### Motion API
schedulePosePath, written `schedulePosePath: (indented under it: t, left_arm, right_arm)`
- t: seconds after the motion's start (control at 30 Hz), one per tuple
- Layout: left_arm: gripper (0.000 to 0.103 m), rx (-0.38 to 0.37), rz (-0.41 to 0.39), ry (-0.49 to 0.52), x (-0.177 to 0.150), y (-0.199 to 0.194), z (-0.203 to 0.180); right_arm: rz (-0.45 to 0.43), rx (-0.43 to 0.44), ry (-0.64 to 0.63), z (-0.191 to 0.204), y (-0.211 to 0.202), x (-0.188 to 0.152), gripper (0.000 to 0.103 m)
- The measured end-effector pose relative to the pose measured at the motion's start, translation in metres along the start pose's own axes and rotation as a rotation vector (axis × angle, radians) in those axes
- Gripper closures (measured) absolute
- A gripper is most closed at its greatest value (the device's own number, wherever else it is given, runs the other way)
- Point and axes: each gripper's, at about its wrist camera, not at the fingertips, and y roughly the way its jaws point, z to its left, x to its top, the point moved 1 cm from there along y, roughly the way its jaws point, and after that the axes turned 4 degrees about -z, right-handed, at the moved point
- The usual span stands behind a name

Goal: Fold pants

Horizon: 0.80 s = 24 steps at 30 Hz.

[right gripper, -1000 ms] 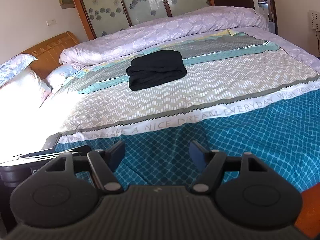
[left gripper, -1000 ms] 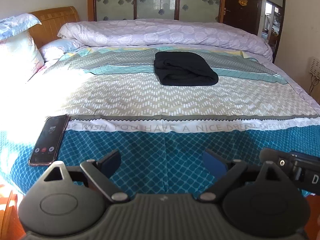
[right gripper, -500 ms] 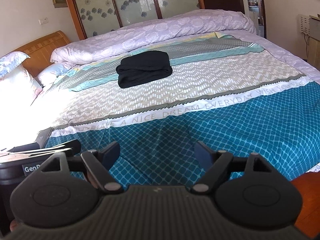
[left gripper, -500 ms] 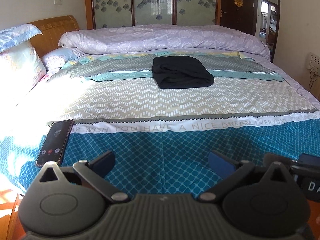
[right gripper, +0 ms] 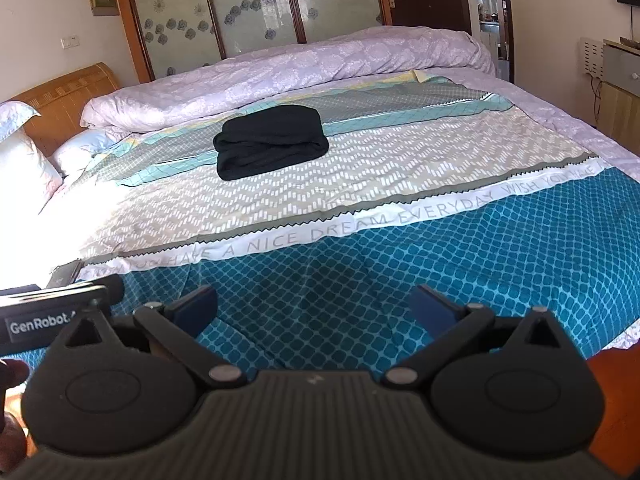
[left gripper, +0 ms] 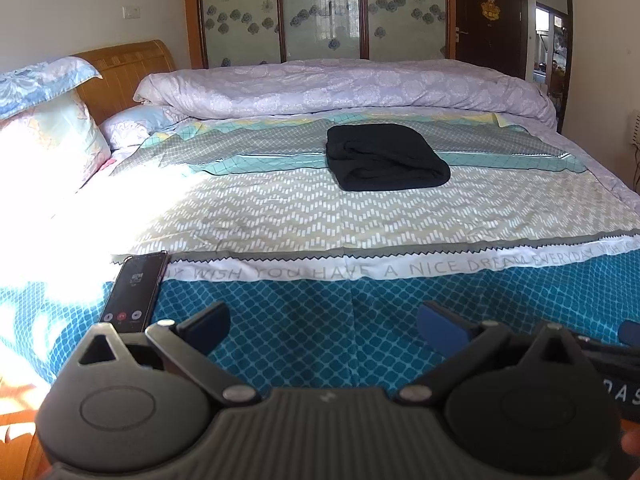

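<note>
Black pants (left gripper: 386, 158) lie folded in a compact bundle on the far middle of the bed; they also show in the right wrist view (right gripper: 270, 140). My left gripper (left gripper: 322, 326) is open and empty, held over the near teal edge of the bedspread, far from the pants. My right gripper (right gripper: 314, 310) is open and empty too, over the same near edge. The left gripper's body (right gripper: 52, 322) shows at the left of the right wrist view.
A phone (left gripper: 134, 294) with a lit screen lies on the bedspread near the left front. A rolled lilac duvet (left gripper: 340, 86) lies along the far side. Pillows (left gripper: 44, 132) and a wooden headboard (left gripper: 124, 72) are at the left. A cabinet (right gripper: 620, 92) stands at the right.
Both grippers have drawn back and tilted up a little, so the pants look lower and farther off. Both jaws have opened slightly wider. The pants have not moved.
</note>
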Motion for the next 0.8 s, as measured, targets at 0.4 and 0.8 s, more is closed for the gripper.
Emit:
schedulePosePath:
  t: [0.4,0.8]
  left_arm:
    - [0.000,0.027,0.001,0.045,0.000,0.007,0.005]
    - [0.000,0.033,0.033,0.032,-0.003,0.015,0.009]
  right_arm:
    - [0.045,-0.059,0.026,0.010,0.014,-0.004,0.000]
    - [0.065,-0.057,0.033,0.010,0.020,-0.005,0.000]
